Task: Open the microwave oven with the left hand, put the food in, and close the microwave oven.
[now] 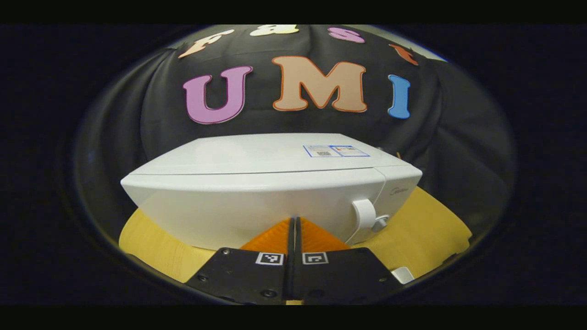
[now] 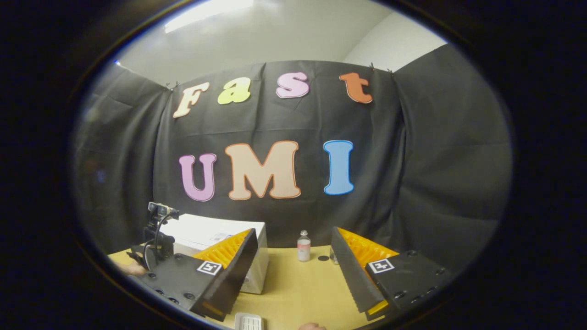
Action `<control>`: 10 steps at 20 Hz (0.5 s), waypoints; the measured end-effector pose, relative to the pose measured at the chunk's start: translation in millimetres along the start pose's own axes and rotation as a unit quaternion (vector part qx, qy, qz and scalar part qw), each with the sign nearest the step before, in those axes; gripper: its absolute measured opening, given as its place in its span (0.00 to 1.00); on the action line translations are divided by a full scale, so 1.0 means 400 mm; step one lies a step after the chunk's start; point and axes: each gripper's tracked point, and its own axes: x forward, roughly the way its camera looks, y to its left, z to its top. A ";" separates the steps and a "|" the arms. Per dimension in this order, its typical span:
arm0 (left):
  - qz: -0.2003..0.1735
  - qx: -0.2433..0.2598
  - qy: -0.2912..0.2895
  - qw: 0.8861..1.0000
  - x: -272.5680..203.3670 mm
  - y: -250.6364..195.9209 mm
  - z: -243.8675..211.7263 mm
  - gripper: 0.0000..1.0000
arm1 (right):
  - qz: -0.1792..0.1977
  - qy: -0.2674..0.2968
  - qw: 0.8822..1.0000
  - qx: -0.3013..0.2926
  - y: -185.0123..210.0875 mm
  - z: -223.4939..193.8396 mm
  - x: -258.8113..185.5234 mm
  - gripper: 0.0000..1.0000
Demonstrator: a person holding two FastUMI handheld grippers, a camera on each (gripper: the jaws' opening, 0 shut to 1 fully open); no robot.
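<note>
Standing shut on the yellow table (image 1: 426, 220), the white microwave oven (image 1: 270, 183) has its door closed flush against the body, with a curved white handle (image 1: 364, 215) and a round knob (image 1: 380, 223) at the door's right end and a small sticker (image 1: 336, 151) on its flat top. In the right gripper view the same microwave oven (image 2: 215, 238) sits toward the table's far left corner, close to the black cloth wall (image 2: 435, 160).

The left gripper (image 1: 295, 229) points at the lower front of the door, just left of the handle; its orange fingers (image 1: 273, 238) lie pressed together with nothing between them, and whether the tips touch the door cannot be told.

The right gripper (image 2: 293, 261) hangs above the table's near edge with its jaws spread wide and empty. Between its fingers, near the table's far edge, stand a small clear bottle (image 2: 303, 246) with a pink label and a dark round spot (image 2: 323, 258) beside it.

A white ridged tray (image 2: 248, 321) rests at the near edge below the right gripper. A black camera rig (image 2: 158, 229) with a cable shows left of the microwave oven in that view, partly in front of it.
</note>
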 end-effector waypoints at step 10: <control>-0.010 0.110 -0.125 0.986 -0.195 -0.024 0.202 0.00 | 0.008 -0.006 1.000 0.002 0.041 0.002 0.009 0.96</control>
